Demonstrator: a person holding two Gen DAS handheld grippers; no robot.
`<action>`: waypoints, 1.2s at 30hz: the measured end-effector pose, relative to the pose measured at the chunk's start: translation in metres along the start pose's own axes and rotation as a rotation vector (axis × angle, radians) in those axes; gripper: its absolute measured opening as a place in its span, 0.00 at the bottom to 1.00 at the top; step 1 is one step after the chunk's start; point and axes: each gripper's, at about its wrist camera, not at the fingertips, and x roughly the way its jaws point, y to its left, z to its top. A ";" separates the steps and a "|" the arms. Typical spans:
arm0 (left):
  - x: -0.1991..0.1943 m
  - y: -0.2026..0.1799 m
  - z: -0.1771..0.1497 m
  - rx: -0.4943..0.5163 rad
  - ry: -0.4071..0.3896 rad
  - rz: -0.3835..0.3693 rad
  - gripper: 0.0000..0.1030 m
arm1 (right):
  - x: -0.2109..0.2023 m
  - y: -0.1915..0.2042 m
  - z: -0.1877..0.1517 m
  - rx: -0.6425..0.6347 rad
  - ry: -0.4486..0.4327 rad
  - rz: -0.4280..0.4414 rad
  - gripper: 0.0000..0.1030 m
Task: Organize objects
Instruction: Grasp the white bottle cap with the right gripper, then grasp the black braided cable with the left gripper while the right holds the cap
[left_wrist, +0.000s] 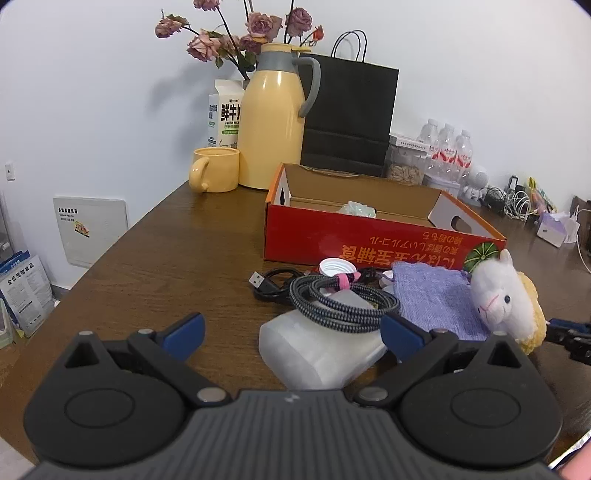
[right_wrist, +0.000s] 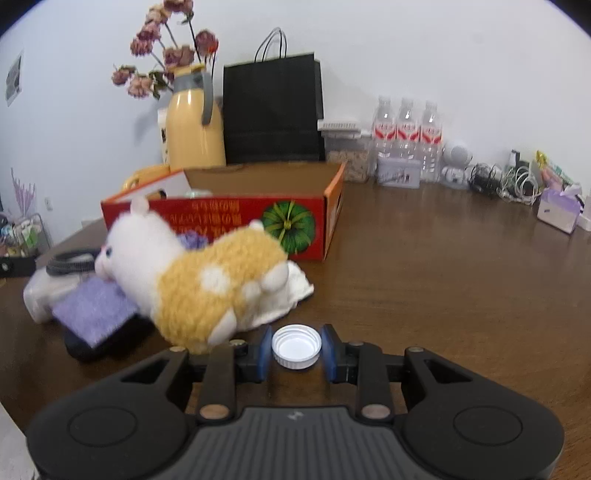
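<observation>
So my right gripper has its two blue pads pinched in on a white bottle cap, open side up, one pad on each side of it, just above the brown table. My left gripper is spread wide and has hold of nothing; a frosted white plastic container lies on its side between the fingers, and I can't tell if the right-hand pad is touching it. A coiled braided cable with a pink strap sits on top of that container, and a black USB cable is just behind it, next to another white cap. Right of the pile there's a purple cloth with a plush alpaca lying over its far edge. From the right wrist view the alpaca's yellow body is just beyond my cap, lying partly on a white cloth. The red cardboard box stands open behind all of this, with something pale green inside that I can't make out. Further back along the wall are a yellow thermos jug, a yellow mug, a milk carton, a black paper bag and water bottles.
</observation>
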 end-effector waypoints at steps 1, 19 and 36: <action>0.002 -0.001 0.003 0.005 0.008 -0.004 1.00 | -0.002 0.000 0.002 0.001 -0.010 0.000 0.26; 0.074 -0.047 0.053 0.299 0.274 -0.077 1.00 | -0.002 0.011 0.038 -0.065 -0.105 0.051 0.26; 0.110 -0.052 0.048 0.341 0.403 -0.077 0.99 | 0.011 0.010 0.043 -0.074 -0.108 0.090 0.26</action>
